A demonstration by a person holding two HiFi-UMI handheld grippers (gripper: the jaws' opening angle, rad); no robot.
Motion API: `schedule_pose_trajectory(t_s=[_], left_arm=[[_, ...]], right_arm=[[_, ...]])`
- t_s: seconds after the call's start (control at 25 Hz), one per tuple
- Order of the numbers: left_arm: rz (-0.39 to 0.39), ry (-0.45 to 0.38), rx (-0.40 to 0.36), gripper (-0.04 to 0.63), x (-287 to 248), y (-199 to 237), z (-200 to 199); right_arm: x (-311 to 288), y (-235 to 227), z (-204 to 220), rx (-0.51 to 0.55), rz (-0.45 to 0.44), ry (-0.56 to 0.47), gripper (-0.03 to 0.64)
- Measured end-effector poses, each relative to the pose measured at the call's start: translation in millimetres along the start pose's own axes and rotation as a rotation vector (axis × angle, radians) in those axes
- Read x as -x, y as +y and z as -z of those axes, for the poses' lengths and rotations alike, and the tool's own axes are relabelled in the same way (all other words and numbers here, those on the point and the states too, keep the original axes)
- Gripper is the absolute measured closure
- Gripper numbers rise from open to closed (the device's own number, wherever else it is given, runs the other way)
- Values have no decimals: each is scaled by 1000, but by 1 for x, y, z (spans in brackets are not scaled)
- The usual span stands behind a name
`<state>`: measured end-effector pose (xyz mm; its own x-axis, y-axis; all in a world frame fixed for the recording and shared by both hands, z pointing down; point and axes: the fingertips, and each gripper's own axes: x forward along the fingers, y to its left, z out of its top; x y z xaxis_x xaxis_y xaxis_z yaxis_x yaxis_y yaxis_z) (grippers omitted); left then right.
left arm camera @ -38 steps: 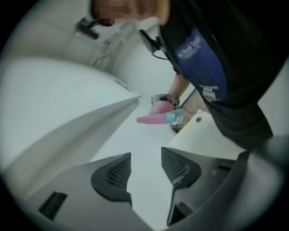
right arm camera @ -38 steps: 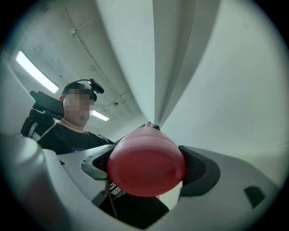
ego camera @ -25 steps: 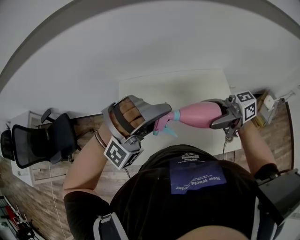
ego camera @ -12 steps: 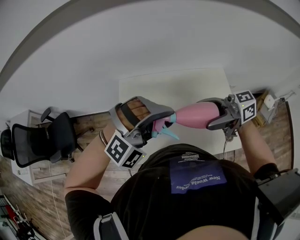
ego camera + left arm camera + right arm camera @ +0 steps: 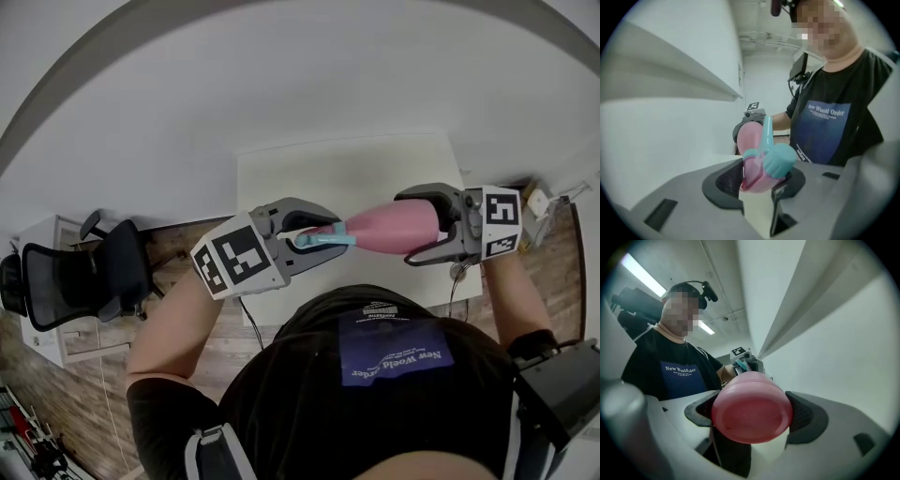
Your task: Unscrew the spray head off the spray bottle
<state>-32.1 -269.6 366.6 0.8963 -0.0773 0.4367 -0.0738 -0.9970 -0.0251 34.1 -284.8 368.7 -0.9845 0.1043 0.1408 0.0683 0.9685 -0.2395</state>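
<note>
We hold the bottle [image 5: 389, 229] level above the tabletop [image 5: 375, 169] — right claw [image 5: 427, 223] clenched on its base, left claw [image 5: 309, 234] just closed on the spray head [image 5: 774, 159]; should the base slip, both turn together — nothing unscrews.

Level spray bottle [image 5: 394, 229] between left tongs [image 5: 319, 234] on spray head [image 5: 776, 159] and right tongs [image 5: 424, 228] on base.

White rectangular table [image 5: 361, 173] set against the pale wall, standing on wood-plank floor [image 5: 66, 403]. Black mesh office chair [image 5: 80, 281] on the floor left of the table, just beside a low white cabinet [image 5: 52, 349]. Small white object [image 5: 538, 202] by the table's right end, unclear.
</note>
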Motion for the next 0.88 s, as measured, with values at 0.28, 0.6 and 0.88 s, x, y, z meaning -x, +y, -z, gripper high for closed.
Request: schedule_pose_trajectory(t_s=[0.28, 0.6, 0.88], left_arm=[[175, -73, 484, 459, 0, 3, 11], [284, -105, 804, 457, -1, 0, 11], [198, -142, 659, 451, 1, 11, 0]], right_arm=[[-4, 3, 0, 195, 53, 51, 198], [-3, 7, 2, 175, 54, 26, 198], [0, -2, 3, 82, 55, -59, 198]])
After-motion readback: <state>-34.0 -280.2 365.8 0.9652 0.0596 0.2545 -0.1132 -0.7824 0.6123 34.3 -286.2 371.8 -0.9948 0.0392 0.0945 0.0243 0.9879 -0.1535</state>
